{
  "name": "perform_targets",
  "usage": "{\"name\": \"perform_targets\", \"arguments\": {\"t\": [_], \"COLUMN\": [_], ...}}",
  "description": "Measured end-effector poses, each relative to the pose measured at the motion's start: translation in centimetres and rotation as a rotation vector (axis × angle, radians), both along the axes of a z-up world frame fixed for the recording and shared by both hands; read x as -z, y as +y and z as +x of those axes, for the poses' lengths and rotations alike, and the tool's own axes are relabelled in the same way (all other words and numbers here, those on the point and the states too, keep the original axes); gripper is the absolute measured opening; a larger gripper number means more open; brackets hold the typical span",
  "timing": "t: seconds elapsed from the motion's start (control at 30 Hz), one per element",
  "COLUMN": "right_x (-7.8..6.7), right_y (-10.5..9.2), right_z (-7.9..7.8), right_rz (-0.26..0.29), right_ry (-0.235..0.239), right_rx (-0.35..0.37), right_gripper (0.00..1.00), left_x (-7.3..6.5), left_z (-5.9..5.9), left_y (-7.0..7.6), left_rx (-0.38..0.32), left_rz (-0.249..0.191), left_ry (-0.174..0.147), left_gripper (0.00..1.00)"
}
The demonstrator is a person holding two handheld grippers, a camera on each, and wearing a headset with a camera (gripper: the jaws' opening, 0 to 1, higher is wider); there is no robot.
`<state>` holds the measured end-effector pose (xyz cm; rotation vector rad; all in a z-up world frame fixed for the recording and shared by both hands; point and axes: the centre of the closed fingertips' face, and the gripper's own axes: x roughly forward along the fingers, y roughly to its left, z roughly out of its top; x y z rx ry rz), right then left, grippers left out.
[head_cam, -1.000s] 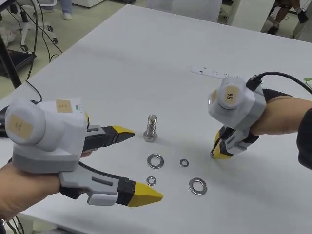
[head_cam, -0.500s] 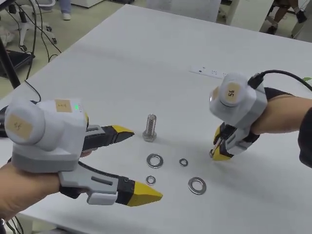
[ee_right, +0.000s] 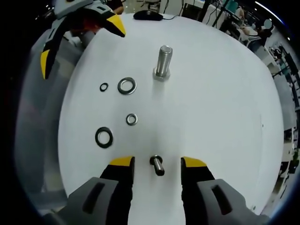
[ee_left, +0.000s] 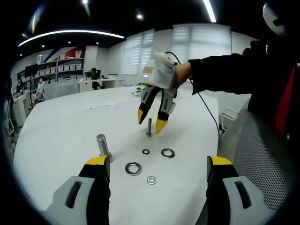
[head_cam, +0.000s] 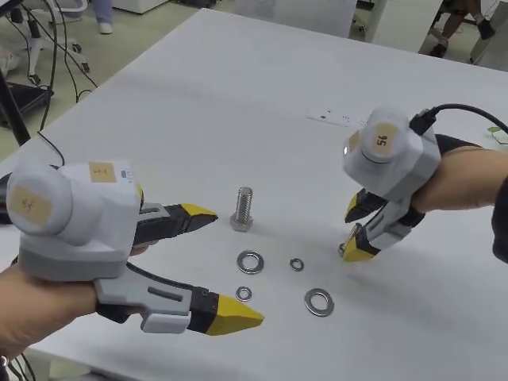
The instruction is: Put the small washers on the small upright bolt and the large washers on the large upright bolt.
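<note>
Washers [head_cam: 250, 261] lie loose on open tabletop between the wide-spread left gripper [head_cam: 236, 266] and the right gripper [head_cam: 349, 235], parted astride the small bolt [ee_right: 157, 165].

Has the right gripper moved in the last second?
Yes: the right gripper has lifted slightly away from the large washer nearest it, and its jaws have opened.

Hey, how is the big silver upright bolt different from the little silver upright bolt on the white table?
The large threaded silver bolt is much thicker, with a broader head; the small silver bolt is slim. The large bolt stands free on the white table, while the small bolt sits between the open fingers of the right gripper, untouched. Both stand upright on their heads, with no washer on either.
</note>
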<state>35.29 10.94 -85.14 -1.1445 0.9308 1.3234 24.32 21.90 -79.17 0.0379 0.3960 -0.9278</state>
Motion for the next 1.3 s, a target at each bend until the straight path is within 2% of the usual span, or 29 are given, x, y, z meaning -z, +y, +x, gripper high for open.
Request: {"name": "perform_targets", "arguments": {"t": [0.33, 0.6, 1.03, 1.3], "right_x": [-1.6, -2.1, -1.3, 0.1], "right_y": [1.7, 2.8, 4.6, 4.9], "right_z": [-0.5, -1.2, -2.7, -3.0], "right_rz": [0.02, 0.018, -0.01, -0.043], "right_ry": [-0.026, -0.031, -0.012, 0.003], "right_rx": [-0.048, -0.084, -0.146, -0.168], "right_gripper": [0.43, 0.43, 0.42, 0.41], "left_x": [-0.1, -0.2, -0.4, -0.3], "left_z": [0.0, 0.0, 0.0, -0.1], "left_y": [0.0, 0.1, 0.1, 0.3], "left_rx": [-0.002, -0.003, -0.005, -0.012], "left_rz": [0.0, 0.001, -0.003, -0.004], "left_ry": [-0.005, -0.009, -0.015, -0.015], "left_gripper": [0.85, 0.85, 0.84, 0.84]}}
